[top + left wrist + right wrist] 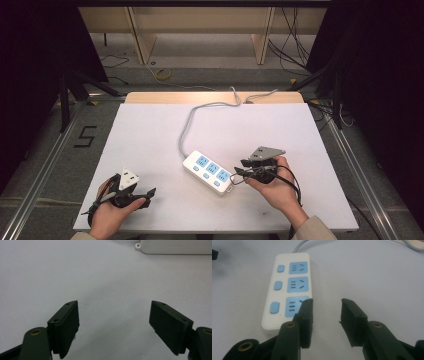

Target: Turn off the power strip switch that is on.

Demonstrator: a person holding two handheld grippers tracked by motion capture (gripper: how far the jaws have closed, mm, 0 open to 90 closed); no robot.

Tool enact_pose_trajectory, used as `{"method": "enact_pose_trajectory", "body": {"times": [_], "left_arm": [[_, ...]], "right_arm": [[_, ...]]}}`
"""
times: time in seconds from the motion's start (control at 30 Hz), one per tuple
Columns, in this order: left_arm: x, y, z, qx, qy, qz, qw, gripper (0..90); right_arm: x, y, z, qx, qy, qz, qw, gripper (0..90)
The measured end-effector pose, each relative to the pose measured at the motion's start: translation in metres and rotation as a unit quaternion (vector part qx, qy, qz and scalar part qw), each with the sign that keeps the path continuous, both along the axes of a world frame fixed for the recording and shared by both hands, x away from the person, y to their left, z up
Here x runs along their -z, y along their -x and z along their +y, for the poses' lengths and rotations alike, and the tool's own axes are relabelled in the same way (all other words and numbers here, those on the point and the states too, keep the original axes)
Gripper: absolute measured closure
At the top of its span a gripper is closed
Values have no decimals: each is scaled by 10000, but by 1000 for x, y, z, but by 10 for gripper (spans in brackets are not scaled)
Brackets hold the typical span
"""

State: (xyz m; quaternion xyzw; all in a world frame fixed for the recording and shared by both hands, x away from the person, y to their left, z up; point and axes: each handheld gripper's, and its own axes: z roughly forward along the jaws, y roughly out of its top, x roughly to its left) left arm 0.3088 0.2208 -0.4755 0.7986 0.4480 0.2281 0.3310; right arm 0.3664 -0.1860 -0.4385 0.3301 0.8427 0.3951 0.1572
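A white power strip [209,171] with three blue sockets and three blue switches lies slantwise in the middle of the white table [150,130]; its grey cord [189,125] runs off the far edge. My right gripper [239,171] hovers just right of the strip's near end, open and holding nothing. In the right gripper view the strip [287,287] lies ahead and left, and the gripper [327,307] has its left jaw overlapping the nearest socket. My left gripper [150,192] is open near the table's front left; its view [113,312] has bare table between the jaws and the strip's edge [175,246] at the top.
The white table ends in a wooden strip [215,97] at the back. Cables [260,94] trail over that edge to the floor. A wooden frame [200,30] stands beyond, with dark stands on both sides. A "5" [86,136] is marked on the floor at left.
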Motion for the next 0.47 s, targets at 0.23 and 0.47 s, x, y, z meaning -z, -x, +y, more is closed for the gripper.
{"method": "enact_pose_trajectory", "body": {"times": [0.23,0.47], "left_arm": [[0,0,0,-4,3,4,10000,238],[0,0,0,-12,32,-2,10000,237]], "right_arm": [[7,8,-20,173,-161,-14,9997,593],[12,17,-30,227,-218,-87,9995,569]]}}
